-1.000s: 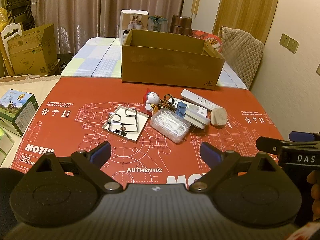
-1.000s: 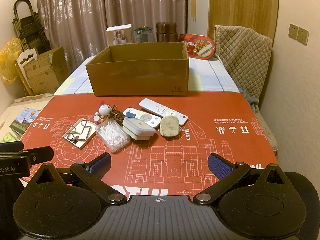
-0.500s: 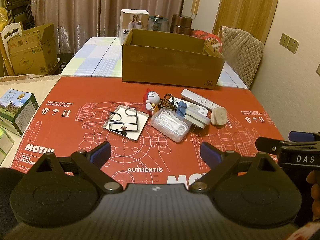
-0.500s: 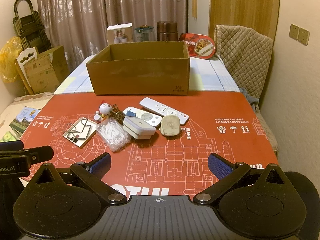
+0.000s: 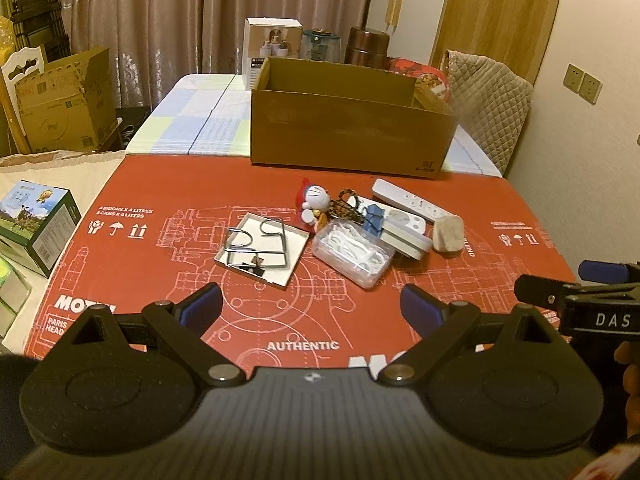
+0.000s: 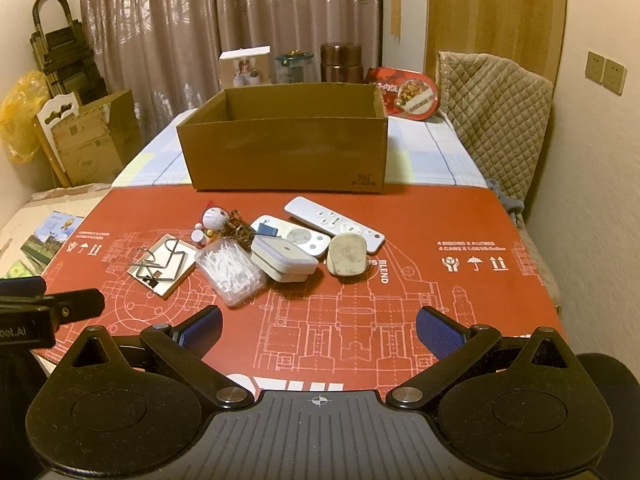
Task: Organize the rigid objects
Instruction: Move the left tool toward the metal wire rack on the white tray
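Setting: a home room. Indicators: floor-length curtains behind the cardboard box, a quilt-covered chair to its right, wall sockets beyond.

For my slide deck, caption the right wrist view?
Open right gripper faces clutter on a red mat: remotes, floss-pick box, Doraemon toy; empty cardboard box behind.

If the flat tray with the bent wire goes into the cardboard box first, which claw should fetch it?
Probably the left claw. The tray lies at the left end of the clutter, almost straight ahead of it. The right claw, also open, faces bare mat, with the tray off to its left.
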`<act>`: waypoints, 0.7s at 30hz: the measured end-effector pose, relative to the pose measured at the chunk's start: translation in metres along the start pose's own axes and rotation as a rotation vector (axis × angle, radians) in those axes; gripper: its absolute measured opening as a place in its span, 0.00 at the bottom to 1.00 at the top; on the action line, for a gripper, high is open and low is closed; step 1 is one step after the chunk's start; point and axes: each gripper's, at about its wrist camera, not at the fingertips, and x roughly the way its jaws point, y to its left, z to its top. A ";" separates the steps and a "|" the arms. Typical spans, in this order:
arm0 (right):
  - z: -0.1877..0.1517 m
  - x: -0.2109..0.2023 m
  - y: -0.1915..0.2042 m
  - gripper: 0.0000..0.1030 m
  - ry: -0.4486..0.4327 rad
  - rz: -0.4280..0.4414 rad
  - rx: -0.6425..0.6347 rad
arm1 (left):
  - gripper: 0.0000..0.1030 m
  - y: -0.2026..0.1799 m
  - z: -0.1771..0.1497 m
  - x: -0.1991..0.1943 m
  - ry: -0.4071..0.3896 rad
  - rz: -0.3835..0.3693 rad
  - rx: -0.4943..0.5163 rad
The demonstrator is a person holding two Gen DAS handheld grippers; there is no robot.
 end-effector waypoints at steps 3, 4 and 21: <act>0.001 0.008 -0.001 0.98 0.005 0.012 0.001 | 0.91 0.007 0.007 0.007 0.006 -0.001 0.013; 0.002 0.011 -0.001 0.98 0.007 0.014 0.002 | 0.91 0.009 0.009 0.010 0.009 -0.002 0.015; 0.013 0.077 0.008 0.97 0.020 0.061 -0.023 | 0.91 0.045 0.039 0.091 0.052 0.054 0.050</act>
